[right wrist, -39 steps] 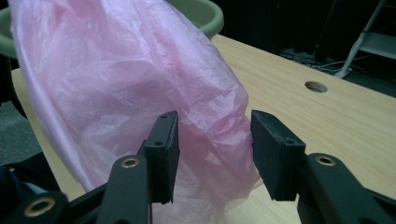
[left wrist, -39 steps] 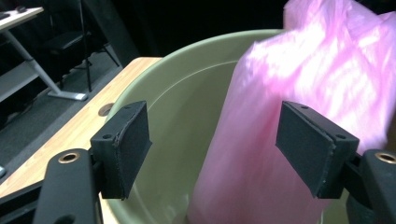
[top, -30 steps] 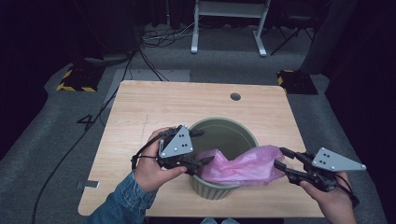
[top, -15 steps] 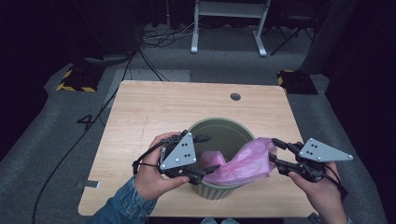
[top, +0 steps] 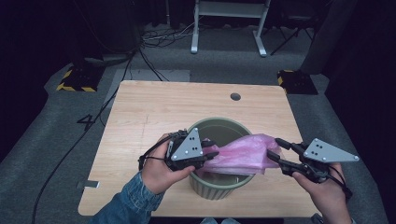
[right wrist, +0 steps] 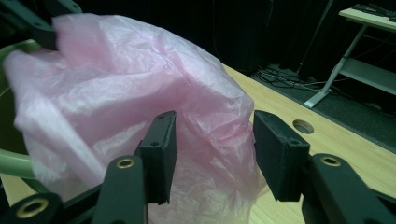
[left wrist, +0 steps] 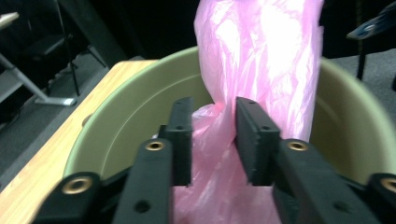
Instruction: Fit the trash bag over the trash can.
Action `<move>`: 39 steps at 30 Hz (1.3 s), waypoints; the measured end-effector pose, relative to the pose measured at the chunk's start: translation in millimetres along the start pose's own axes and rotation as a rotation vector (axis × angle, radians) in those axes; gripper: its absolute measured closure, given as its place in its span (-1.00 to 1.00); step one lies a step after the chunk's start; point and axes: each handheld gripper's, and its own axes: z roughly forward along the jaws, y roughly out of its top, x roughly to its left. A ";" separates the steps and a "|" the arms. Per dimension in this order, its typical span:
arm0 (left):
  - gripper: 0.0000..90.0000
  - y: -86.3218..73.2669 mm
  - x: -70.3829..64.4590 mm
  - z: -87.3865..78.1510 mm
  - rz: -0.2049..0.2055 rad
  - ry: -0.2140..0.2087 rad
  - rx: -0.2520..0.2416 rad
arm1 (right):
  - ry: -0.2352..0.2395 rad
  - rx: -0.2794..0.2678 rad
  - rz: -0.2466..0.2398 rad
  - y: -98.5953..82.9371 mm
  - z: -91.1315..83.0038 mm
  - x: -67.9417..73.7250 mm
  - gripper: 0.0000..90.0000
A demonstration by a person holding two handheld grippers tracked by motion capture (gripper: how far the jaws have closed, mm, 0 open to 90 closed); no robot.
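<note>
A pale green round bin [top: 219,189] stands near the table's front edge. A thin pink plastic bag [top: 243,154] stretches across its mouth, from the left rim to beyond the right rim. My left gripper [top: 212,148] is at the left rim, shut on a bunched end of the pink bag [left wrist: 261,56], just above the inside of the bin [left wrist: 121,116]. My right gripper [top: 275,149] is at the bag's right end, with its jaws open. In the right gripper view the bag [right wrist: 126,79] billows between and behind the spread jaws of the right gripper [right wrist: 212,149].
The wooden table [top: 154,112] has a small round cable hole [top: 235,96] at its far right. On the dark floor beyond it are cables and a white metal frame [top: 229,28]. The bin stands close to the table's front edge.
The right gripper has moved in toward the bin and a little farther from the person. The left gripper has shifted slightly along the left rim, and the bag is now higher over the bin's mouth.
</note>
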 end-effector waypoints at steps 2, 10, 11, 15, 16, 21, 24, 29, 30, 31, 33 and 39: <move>0.68 -2.7 3.7 1.3 -0.011 0.021 0.017 | 0.001 0.000 0.002 -1.1 -0.7 -0.2 0.12; 0.77 -10.6 8.3 6.8 -0.058 0.107 0.111 | 0.012 0.003 0.013 -8.3 -10.3 -1.3 -0.03; 0.77 -11.4 8.3 7.9 -0.063 0.109 0.116 | 0.017 0.006 0.015 -9.9 -11.9 -1.3 -0.06; 0.77 -11.1 9.6 8.4 -0.081 0.121 0.127 | 0.018 0.016 0.028 -16.0 -18.9 0.2 -0.15; 0.78 -10.8 9.8 8.5 -0.080 0.121 0.131 | 0.017 0.016 0.034 -17.5 -20.4 0.5 -0.18; 0.78 -10.6 9.2 8.6 -0.086 0.128 0.134 | 0.018 0.027 0.073 -25.9 -26.9 -1.3 -0.04; 0.79 -10.5 8.9 8.5 -0.084 0.127 0.136 | 0.088 0.051 0.065 -27.8 -30.4 0.7 0.72; 0.25 -9.2 7.1 8.4 -0.094 0.141 0.095 | 0.113 0.025 0.042 -18.8 -31.5 2.8 1.00; 0.09 -8.7 6.8 7.9 -0.093 0.143 0.082 | 0.107 0.014 0.040 -15.9 -31.3 2.1 1.00; -0.03 -8.1 6.5 7.0 -0.092 0.146 0.069 | 0.101 0.003 0.039 -12.8 -30.9 1.8 1.00; -0.17 -6.9 6.0 5.1 -0.090 0.146 0.051 | 0.094 -0.013 0.022 -5.8 -29.1 1.8 1.00; -0.27 0.8 1.4 -1.9 -0.060 0.130 -0.009 | 0.093 -0.042 -0.023 15.5 -17.5 8.1 1.00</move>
